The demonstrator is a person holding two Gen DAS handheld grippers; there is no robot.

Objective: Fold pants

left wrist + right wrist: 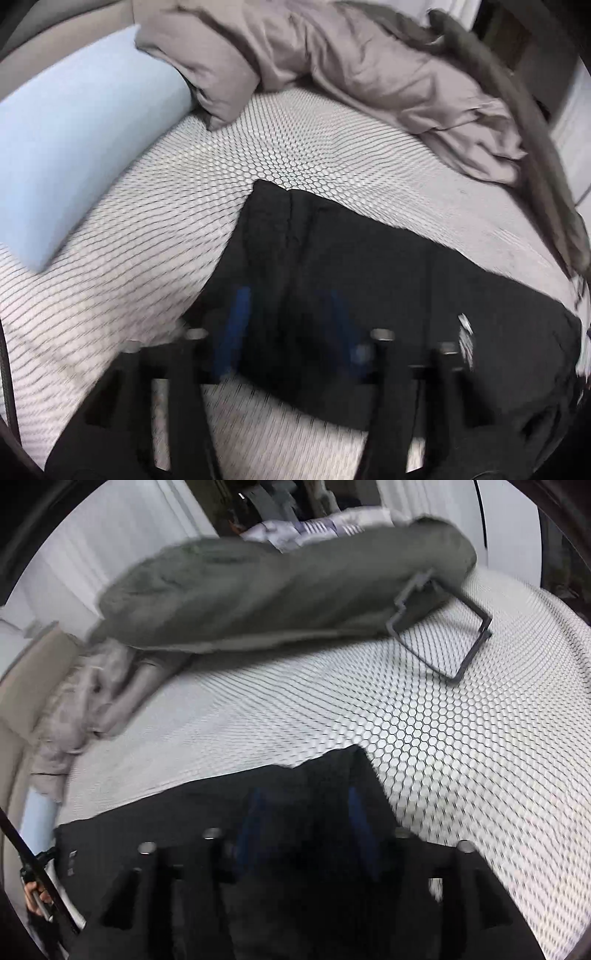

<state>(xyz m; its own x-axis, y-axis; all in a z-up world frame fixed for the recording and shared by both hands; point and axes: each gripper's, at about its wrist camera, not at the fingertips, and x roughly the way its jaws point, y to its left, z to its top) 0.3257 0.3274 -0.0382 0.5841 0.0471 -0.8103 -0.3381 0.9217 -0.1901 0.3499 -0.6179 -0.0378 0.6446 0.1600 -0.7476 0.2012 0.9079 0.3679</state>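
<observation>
Black pants lie flat on a bed sheet with a honeycomb print. In the left wrist view they run from the middle to the right edge, and a small white tag shows on them. My left gripper hovers over their near left end, its blue fingers wide apart with nothing pinched between them. In the right wrist view the pants fill the lower half. My right gripper stands open over their upper right corner, with only flat cloth below its blue fingers.
A light blue pillow and a rumpled taupe duvet lie at the head of the bed. A grey-green padded cushion with a grey frame lies across the far side. A hand shows at the lower left.
</observation>
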